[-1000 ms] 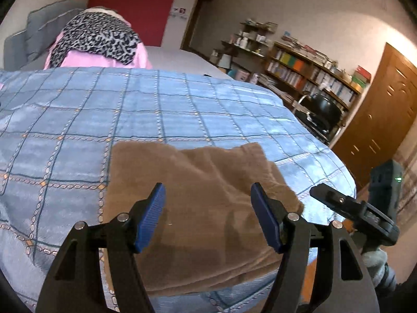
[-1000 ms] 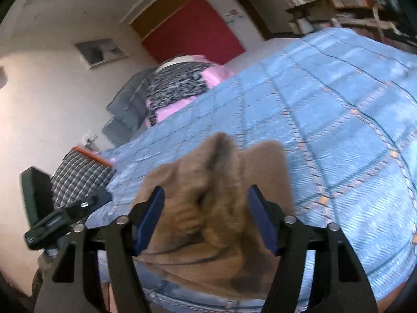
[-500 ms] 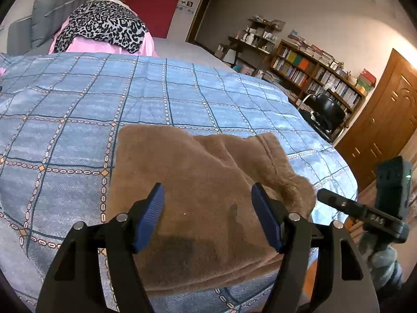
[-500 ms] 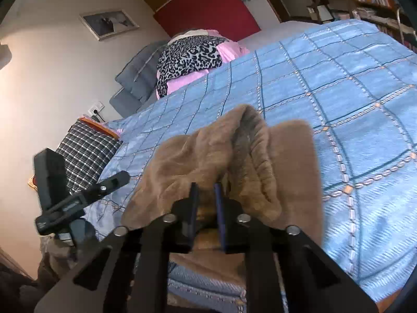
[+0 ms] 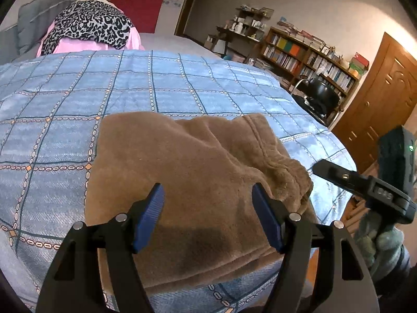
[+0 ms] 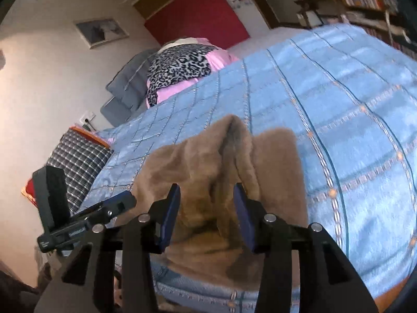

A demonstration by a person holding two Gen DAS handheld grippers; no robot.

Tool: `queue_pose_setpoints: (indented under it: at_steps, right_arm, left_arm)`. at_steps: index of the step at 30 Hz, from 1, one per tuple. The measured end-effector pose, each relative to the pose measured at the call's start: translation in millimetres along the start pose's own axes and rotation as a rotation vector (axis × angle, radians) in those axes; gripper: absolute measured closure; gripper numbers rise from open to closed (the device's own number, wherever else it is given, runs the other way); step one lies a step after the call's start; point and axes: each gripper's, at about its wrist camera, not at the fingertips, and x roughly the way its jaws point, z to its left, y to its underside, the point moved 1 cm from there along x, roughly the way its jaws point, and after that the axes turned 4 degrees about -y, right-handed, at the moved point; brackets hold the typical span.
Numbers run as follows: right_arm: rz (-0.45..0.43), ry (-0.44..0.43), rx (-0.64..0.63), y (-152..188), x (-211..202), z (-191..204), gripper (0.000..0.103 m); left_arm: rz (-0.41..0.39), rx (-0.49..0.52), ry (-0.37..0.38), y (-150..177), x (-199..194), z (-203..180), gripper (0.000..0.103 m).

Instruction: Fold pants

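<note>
The brown fleece pants (image 5: pixel 187 177) lie folded in a flat rectangle on the blue checked bedspread (image 5: pixel 156 88), near the bed's front edge. Their bunched waist end (image 5: pixel 284 174) is at the right. My left gripper (image 5: pixel 208 216) is open and hovers over the near part of the pants, holding nothing. My right gripper (image 6: pixel 206 211) is open over the bunched end of the pants (image 6: pixel 229 156), with a raised fold standing between its jaws, not gripped. The right gripper also shows in the left wrist view (image 5: pixel 365 187).
Pink and leopard-print clothes (image 5: pixel 88 26) are piled at the head of the bed. A checked pillow (image 6: pixel 78 161) lies by the left side. A black chair (image 5: pixel 320 96), bookshelves (image 5: pixel 312 52) and a wooden door (image 5: pixel 378 99) stand to the right.
My right gripper shut on the bunched end half a second ago and has opened again, letting the fabric go. My left gripper stayed open over the pants.
</note>
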Motion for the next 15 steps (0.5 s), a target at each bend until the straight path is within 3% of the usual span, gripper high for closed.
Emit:
queue_pose_setpoints:
  at_steps: [4, 6, 7, 9, 12, 15]
  right_arm:
    - [0.105, -0.061, -0.011, -1, 38, -2, 0.061]
    - [0.141, -0.089, 0.003, 2, 45, -5, 0.074]
    - [0.139, -0.105, 0.003, 4, 42, -5, 0.076]
    - [0.125, -0.136, 0.000, 4, 28, -3, 0.091]
    - [0.098, -0.133, 0.005, 3, 3, -3, 0.091]
    - [0.127, -0.074, 0.001, 15, 0, -6, 0.091]
  left_arm:
    - [-0.008, -0.012, -0.003, -3, 0, 2, 0.032]
    - [-0.014, -0.009, -0.006, -5, -1, 2, 0.032]
    - [-0.018, -0.005, -0.006, -6, -2, 2, 0.032]
    - [-0.025, 0.005, -0.004, -9, -2, 0, 0.032]
    - [-0.026, 0.013, 0.013, -13, 0, -6, 0.032]
    - [-0.011, 0.033, 0.046, -11, 8, -17, 0.032]
